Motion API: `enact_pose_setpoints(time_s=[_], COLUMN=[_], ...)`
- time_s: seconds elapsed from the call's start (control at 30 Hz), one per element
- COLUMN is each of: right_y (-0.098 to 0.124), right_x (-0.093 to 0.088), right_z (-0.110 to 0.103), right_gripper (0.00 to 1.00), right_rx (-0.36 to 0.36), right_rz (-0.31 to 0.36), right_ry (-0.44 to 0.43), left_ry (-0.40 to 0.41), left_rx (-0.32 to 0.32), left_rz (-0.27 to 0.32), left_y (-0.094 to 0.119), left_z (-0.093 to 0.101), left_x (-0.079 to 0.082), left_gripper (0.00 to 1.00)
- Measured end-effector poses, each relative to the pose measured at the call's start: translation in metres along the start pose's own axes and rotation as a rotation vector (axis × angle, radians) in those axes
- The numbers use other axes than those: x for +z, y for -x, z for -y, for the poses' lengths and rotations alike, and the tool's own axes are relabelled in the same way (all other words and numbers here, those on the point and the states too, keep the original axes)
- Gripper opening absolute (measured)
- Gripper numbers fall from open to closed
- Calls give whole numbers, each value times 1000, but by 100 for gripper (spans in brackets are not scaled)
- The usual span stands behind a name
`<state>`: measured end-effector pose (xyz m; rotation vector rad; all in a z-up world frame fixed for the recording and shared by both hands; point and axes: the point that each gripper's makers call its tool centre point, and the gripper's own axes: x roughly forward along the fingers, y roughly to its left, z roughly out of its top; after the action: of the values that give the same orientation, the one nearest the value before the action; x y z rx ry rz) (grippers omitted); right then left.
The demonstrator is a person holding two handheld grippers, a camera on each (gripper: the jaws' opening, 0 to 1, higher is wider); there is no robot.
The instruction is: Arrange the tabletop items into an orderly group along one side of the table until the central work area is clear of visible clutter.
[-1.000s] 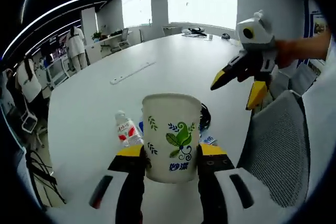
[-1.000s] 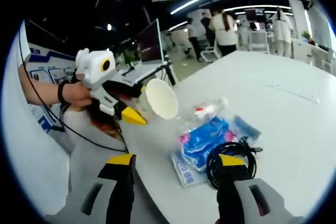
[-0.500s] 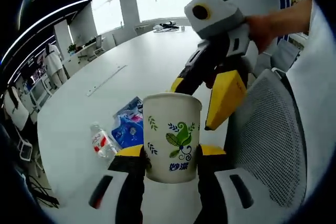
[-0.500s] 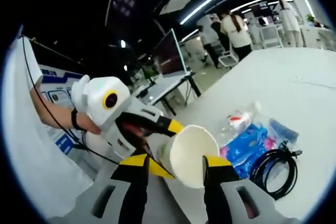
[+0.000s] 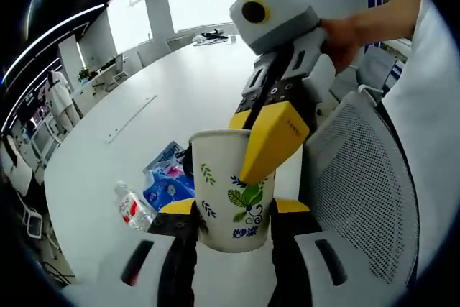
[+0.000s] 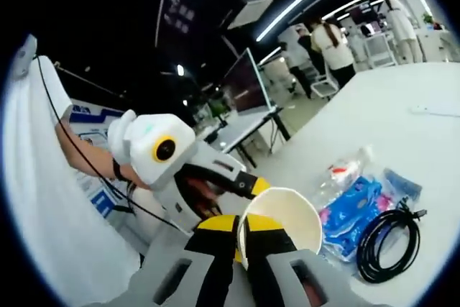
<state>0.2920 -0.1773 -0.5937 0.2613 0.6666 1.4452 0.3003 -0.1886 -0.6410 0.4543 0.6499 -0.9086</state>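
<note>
left tongs [image 5: 233,215] gripping paper cup [image 5: 231,186], right tongs [image 6: 241,231] pinching rim

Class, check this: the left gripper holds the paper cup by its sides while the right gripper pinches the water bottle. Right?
Wrong on one point: the right gripper pinches the paper cup at its rim, not the water bottle, as the right gripper view shows. The left gripper does hold its sides.

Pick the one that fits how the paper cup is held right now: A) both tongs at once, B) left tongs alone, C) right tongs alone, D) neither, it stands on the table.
A: the left tongs clamp the cup by its sides while the right tongs pinch its rim.
</note>
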Motion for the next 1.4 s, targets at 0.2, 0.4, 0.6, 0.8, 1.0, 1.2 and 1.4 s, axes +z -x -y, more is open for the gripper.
enact_pose_setpoints(time_s=[0.2, 0.4, 0.6, 0.8, 1.0, 1.2, 1.4], right_y=[3, 3, -4, -24, -57, -91, -113], right_x=[3, 12, 14, 34, 32, 16, 5], right_z=[16, 56, 91, 93, 76, 64, 53], right_gripper=[0, 0, 0, 0, 0, 0, 0], right_rx=[-52, -208, -334, -331, -265, -213, -143], right_rz=[6, -3, -46, -23, -137, -290, -401], right_ry=[-10, -8, 20, 55, 213, 444, 602], left_ry=[48, 137, 308, 435, 467, 510, 614], left_rx=[-11, 11, 91, 182, 253, 304, 385], left_rz=[-34, -55, -25, 4, 33, 66, 146], left_y=[6, 22, 38, 55, 71, 83, 102], left_z=[-10, -29, -53, -83, -108, -115, -118], left_x=[-5, -16, -24, -32, -29, -30, -36], left_gripper=[37, 37, 39, 40, 40, 40, 40])
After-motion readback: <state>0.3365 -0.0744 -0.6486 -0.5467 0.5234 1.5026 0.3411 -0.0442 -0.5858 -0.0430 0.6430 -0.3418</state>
